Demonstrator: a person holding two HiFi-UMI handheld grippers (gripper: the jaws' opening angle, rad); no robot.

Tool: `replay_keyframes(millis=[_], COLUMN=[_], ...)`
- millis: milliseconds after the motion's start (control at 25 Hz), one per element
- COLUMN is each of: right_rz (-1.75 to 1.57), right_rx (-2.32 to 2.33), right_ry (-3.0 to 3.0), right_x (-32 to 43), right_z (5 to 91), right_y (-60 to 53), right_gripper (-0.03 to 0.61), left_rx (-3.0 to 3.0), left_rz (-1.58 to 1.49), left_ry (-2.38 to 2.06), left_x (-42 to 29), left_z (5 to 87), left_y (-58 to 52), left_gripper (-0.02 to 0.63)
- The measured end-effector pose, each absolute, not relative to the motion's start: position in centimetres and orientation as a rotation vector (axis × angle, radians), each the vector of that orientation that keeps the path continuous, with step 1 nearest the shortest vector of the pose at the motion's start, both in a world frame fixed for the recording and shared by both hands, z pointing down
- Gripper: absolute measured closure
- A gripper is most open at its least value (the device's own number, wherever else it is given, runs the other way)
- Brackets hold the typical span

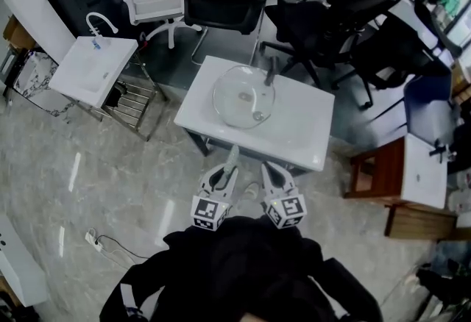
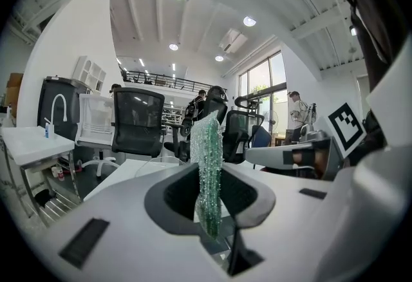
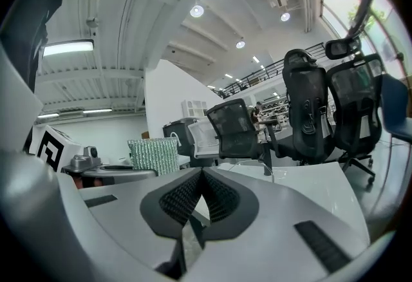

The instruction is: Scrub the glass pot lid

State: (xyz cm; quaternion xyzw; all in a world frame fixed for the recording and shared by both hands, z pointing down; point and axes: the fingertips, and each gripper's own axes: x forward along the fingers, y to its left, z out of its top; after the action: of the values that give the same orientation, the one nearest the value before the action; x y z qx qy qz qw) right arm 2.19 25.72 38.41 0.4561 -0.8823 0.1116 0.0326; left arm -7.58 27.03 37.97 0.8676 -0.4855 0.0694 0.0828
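white table (image 1: 298, 138) ahead bears a clear glass pot lid (image 1: 243, 96): slick, breakable, so pinch its rim. your left gripper (image 1: 227, 172) clamps a green scrub pad (image 2: 209, 165); right gripper (image 1: 271, 172) closed, empty.

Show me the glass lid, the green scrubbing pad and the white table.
glass lid (image 1: 239, 91), head view, clear dome
green scrubbing pad (image 2: 209, 158), left gripper view, narrow edge
white table (image 1: 303, 138), head view, bare top

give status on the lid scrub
Left gripper shut on green scrub pad. Right gripper shut, empty. Glass lid on white table, untouched. Nothing between.
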Motion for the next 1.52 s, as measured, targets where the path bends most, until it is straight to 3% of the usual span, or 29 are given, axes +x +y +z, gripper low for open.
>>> replay_keyframes(millis=[520,1520], right_rz=[0.344,0.519], right_rx=[1.271,1.242], right_ry=[-2.748,-2.655], right_x=[4.2,0.7], right_z=[38.4,43.9], right_y=[12.1,5.4], right_gripper=[0.575,0.575], left_rx=[2.577,2.368], left_rz=[0.279,0.456], left_ry=[-1.478,-1.534], left_x=[-3.2,-7.8], left_z=[38.6,45.4], left_y=[12.7,6.5], left_gripper=[0.543,0.543])
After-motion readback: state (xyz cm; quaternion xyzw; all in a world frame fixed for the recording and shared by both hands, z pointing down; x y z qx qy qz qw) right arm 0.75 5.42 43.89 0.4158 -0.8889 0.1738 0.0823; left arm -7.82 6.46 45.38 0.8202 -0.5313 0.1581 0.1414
